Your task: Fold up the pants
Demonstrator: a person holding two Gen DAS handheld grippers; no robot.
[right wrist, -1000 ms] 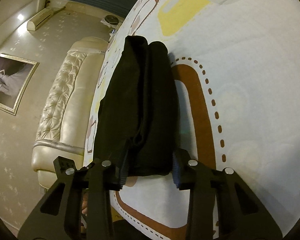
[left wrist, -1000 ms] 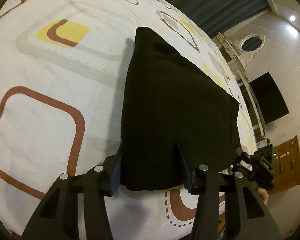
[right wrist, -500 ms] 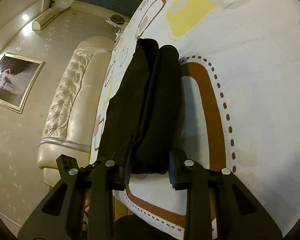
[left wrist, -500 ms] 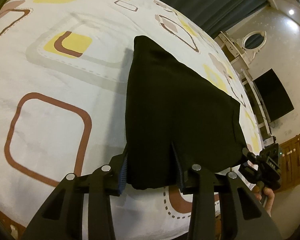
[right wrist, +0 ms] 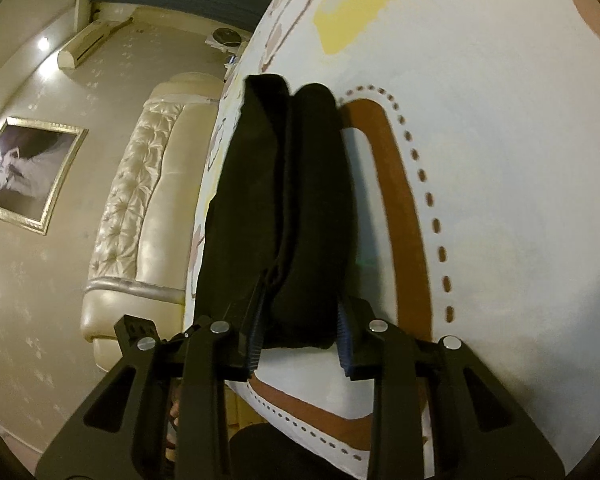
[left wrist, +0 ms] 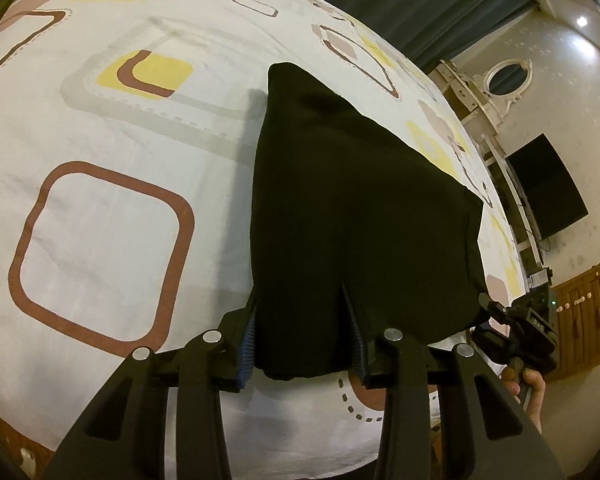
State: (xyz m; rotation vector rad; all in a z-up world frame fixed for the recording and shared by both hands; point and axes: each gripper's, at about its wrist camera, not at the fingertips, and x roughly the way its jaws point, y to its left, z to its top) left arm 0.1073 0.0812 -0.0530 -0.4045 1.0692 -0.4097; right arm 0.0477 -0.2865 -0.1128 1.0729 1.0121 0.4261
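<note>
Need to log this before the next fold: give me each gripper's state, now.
Left gripper: closed on the near edge of the folded black pants.
Right gripper: closed on the pants' thick folded end.

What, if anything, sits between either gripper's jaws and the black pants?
Nothing visible. The left gripper has the near edge of the black pants directly between its jaws, and the right gripper grips the folded bundle's end. Only patterned bedsheet surrounds them.
</note>
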